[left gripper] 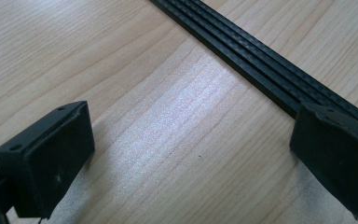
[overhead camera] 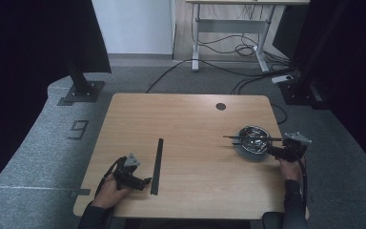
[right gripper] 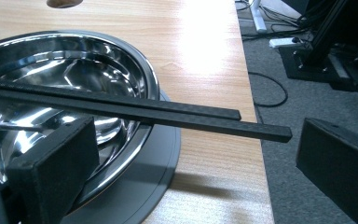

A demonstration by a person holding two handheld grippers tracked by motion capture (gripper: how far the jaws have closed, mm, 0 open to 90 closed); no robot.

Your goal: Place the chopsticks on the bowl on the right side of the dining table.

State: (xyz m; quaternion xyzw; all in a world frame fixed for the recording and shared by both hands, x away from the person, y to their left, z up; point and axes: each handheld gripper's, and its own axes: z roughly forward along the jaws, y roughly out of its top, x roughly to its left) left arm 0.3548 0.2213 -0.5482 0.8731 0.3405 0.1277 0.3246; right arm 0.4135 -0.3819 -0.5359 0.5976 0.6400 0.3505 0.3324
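My right tongs (overhead camera: pixel 272 150) hang released beside the steel bowl (overhead camera: pixel 252 140), chopsticks (overhead camera: pixel 252 138) lying across its rim; my left tongs (overhead camera: pixel 145 182) sit released by the black strip (overhead camera: pixel 157 165) on the table (overhead camera: pixel 190 119).

A: Left gripper (overhead camera: pixel 143 182)?
B: Near left of the table, low, lying almost flat. It points right. Jaws stand wide apart in its own view, pads (left gripper: pixel 46 168) facing each other with bare space between. Nothing held.

A: Left hand (overhead camera: pixel 110 188)?
B: Wrapped round the grip from behind. The dark-sleeved forearm enters from the near edge, angled right and far.

A: Right gripper (overhead camera: pixel 271 149)?
B: At the right edge, mid-depth, pointing left. Jaws spread wide, nothing clamped between them. Grey plate on top, cable trailing toward the near side.

A: Right hand (overhead camera: pixel 290 168)?
B: Behind the grip, forearm running nearly straight from the near edge.
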